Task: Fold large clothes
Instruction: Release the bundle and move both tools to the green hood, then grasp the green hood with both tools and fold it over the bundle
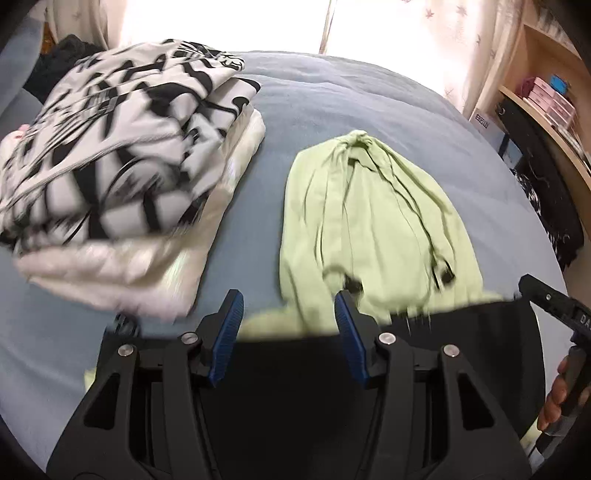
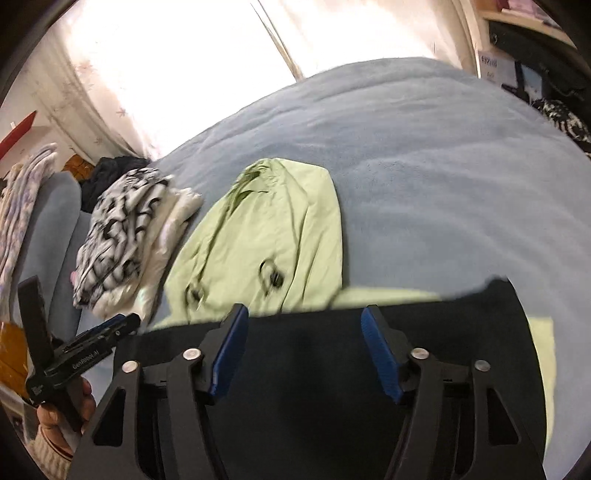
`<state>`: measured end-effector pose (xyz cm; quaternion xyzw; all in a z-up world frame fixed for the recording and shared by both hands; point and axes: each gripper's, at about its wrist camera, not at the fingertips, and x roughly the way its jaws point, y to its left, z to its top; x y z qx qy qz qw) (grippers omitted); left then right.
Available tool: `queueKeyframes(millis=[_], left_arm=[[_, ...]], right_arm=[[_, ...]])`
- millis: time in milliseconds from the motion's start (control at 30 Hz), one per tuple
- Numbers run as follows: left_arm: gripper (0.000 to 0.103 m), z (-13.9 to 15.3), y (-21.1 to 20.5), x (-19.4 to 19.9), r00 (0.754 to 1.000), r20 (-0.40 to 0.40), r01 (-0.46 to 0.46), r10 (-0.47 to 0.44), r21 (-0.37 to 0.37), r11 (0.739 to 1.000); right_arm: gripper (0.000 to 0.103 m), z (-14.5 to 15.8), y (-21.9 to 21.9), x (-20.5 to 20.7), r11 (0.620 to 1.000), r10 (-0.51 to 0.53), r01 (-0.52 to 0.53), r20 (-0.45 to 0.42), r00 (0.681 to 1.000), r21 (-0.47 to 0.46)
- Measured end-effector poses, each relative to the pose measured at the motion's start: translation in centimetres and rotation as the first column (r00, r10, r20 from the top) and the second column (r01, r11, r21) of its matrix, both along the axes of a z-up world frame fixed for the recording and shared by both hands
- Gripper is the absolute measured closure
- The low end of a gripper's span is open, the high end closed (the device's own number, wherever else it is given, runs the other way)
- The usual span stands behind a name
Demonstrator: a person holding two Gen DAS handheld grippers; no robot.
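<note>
Black gripper arms with ribbed blue pads fill the bottom of both wrist views. Beneath them lies a dark, near-black garment (image 2: 332, 369), spread flat at the near edge of the bed.

Largest of all is the bed itself, covered by a soft grey-blue fleece blanket (image 2: 443, 166) that runs back to pale, sunlit curtains (image 1: 424, 33).

On the blanket, a light green jacket with black drawcords and toggles (image 1: 373, 229) lies roughly flat, its collar end pointing away. Its near hem touches the edge of the dark garment.

Just to the left sits a folded pile — a white garment with a bold black print (image 1: 110, 147) stacked on a cream-white folded cloth (image 1: 122, 273). The pile lies beside the jacket but apart from it.

At the right edge stands a wooden shelf with small pink boxes (image 1: 550, 96).

Left gripper (image 1: 288, 321): its jaws stand apart over the hem, with nothing pinched between the pads.

Right gripper (image 2: 304, 336): its jaws are spread wider — also holding nothing. Each tool's handle shows in the other's view, gripped by a hand (image 2: 55, 417).
</note>
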<state>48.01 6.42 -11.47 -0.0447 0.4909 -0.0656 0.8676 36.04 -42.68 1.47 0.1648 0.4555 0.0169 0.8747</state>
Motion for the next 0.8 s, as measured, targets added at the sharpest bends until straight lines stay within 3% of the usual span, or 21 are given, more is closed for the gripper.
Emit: queueKeyframes(millis=[200, 367, 600, 800], left_arm=[[0.055, -2.4, -0.9, 4.8, 1.000, -0.026, -0.012, 0.012, -0.009, 1.000], [0.055, -4.0, -1.5, 7.1, 0.999, -0.041, -0.012, 0.014, 0.034, 0.999], [0.055, -6.8, -1.7, 9.1, 0.994, -0.102, -0.033, 0.036, 0.028, 0.999], [0.055, -8.2, -1.6, 9.8, 0.992, -0.121, -0.043, 0.046, 0.031, 0.999]], right_arm=[[0.032, -2.5, -4.4, 8.0, 0.986, -0.097, 0.103, -0.051, 0.994, 0.129], [0.032, -4.3, -5.6, 11.4, 0.974, -0.122, 0.132, -0.063, 0.990, 0.183], [0.032, -6.1, -4.4, 15.0, 0.985, -0.104, 0.113, -0.074, 0.992, 0.133], [0.033, -7.7, -1.7, 14.6, 0.994, -0.092, 0.096, -0.080, 0.992, 0.042]])
